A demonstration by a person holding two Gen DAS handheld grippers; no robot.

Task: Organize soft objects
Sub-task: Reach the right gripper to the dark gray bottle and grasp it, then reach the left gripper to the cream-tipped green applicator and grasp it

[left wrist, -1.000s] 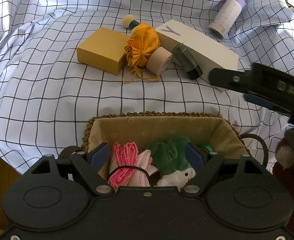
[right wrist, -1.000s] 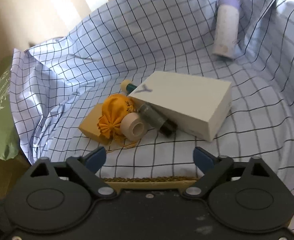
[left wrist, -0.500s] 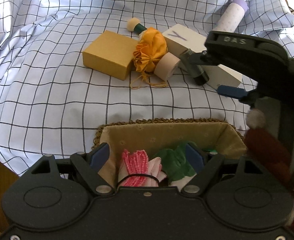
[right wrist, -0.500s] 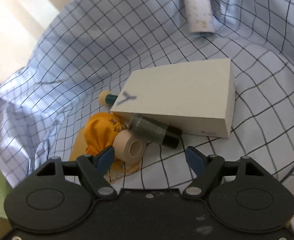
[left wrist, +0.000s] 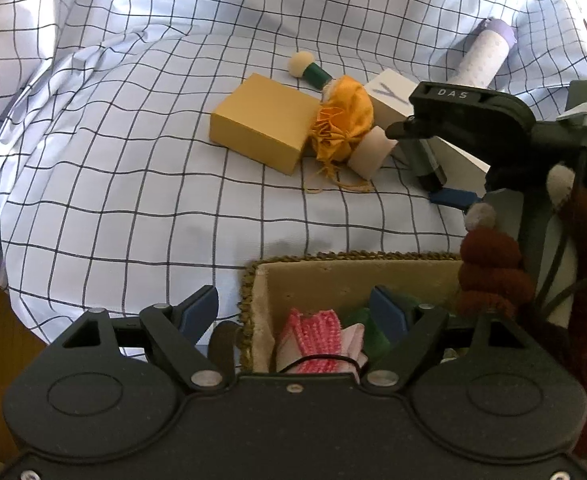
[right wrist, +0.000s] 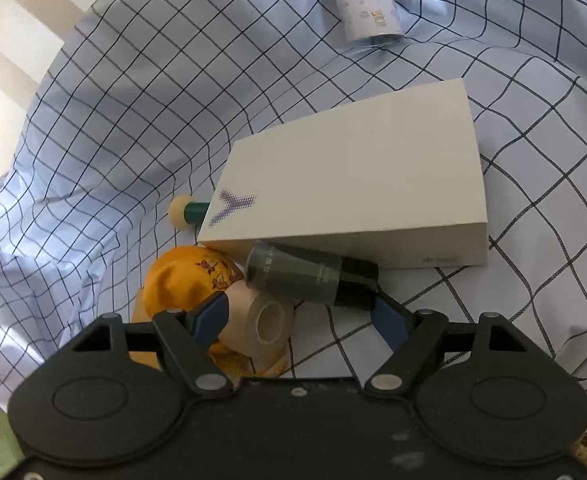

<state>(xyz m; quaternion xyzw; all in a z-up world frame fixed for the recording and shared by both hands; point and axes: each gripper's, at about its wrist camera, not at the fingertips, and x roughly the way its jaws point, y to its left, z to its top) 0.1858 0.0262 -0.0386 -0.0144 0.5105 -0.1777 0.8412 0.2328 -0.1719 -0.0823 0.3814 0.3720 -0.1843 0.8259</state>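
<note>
Orange pouch (right wrist: 189, 280) is sitting wedged between the tape roll (right wrist: 263, 320) and dark bottle (right wrist: 297, 276), and the right gripper (right wrist: 301, 312), jaws spread after narrowing with nothing pinched, is risking grabbing those hard neighbours, while the left gripper (left wrist: 293, 312) is hovering jaws spread over the basket (left wrist: 253, 320).

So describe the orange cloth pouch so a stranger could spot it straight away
On the checked blue cloth, find the yellow cardboard box. The orange drawstring pouch sits against its right side, touching a beige tape roll. It alone is crumpled fabric with loose cords.
</note>
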